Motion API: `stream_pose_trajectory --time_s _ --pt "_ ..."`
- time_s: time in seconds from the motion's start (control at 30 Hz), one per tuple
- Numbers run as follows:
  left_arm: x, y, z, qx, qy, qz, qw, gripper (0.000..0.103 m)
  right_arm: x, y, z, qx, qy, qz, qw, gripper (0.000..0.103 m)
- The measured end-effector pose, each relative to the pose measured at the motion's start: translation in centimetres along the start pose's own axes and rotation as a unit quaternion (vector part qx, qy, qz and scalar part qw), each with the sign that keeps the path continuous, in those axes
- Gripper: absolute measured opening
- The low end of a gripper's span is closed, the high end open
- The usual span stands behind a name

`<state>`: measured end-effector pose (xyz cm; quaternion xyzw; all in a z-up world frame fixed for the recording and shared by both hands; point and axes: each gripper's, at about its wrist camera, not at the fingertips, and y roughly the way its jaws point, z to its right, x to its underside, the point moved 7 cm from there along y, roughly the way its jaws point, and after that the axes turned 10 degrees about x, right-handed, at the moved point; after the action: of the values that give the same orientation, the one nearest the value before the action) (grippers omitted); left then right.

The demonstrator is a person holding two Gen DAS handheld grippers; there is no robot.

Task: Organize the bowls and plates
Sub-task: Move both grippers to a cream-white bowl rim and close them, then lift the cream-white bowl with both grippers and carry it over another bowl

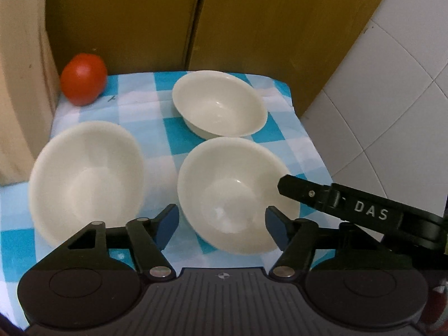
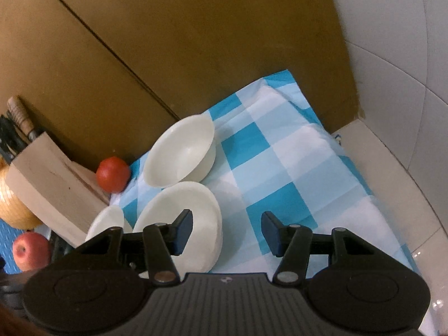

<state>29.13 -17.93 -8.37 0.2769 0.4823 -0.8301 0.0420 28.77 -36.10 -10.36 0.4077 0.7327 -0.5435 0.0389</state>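
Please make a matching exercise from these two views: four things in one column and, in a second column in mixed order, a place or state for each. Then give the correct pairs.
Column 1
1. tomato
2. near right bowl
3. knife block
4. right gripper

Column 2
A. wooden, with knife handles sticking out of the top
B. open, holding nothing, above the checked cloth
C. at the back left corner of the cloth, beside the wooden block
D. directly ahead of the open left gripper, between its fingers in the view

Pairs: 1-C, 2-D, 3-A, 4-B
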Motion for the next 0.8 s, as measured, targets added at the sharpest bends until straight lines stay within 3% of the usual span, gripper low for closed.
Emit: stream_pose_trajectory --time_s 0.17,0.27,0.37,0.43,0.5,0.63,0.8 --pt "-1.0 -0.2 0.1 0.013 0.003 0.015 0.9998 0.08 -0.2 -0.1 0.3 -0.008 0.014 -0.006 1.0 0.051" --pt "-0.8 0.5 -0.1 0.023 -0.009 0.003 0.9997 0.079 0.1 0.6 0.5 -0.009 0.019 -0.018 1.0 0.05" --pt "-0.5 1.3 -0.3 0.027 -0.02 -0.01 0.9994 0.074 0.3 1.1 0.2 -0.026 0.025 -0.033 0.999 0.037" --pt "-0.4 1.7 -0.5 0.01 -0.02 -0.011 0.9997 0.064 0.6 1.4 0.0 -0.031 0.025 -0.04 0.998 0.03" --pt "-0.3 2.0 -0.7 0.008 -0.025 -0.016 0.9995 0.058 1.0 2.0 -0.2 -0.036 0.025 -0.054 0.998 0.012" --pt "-0.2 2.1 -1.3 -0.015 -0.027 -0.018 0.9994 0.042 1.7 2.4 -0.6 -0.034 0.01 -0.065 0.997 0.011" --pt "0.0 2.2 -1.1 -0.035 -0.012 -0.02 0.9991 0.039 1.6 1.8 -0.6 -0.026 0.001 -0.059 0.998 0.011"
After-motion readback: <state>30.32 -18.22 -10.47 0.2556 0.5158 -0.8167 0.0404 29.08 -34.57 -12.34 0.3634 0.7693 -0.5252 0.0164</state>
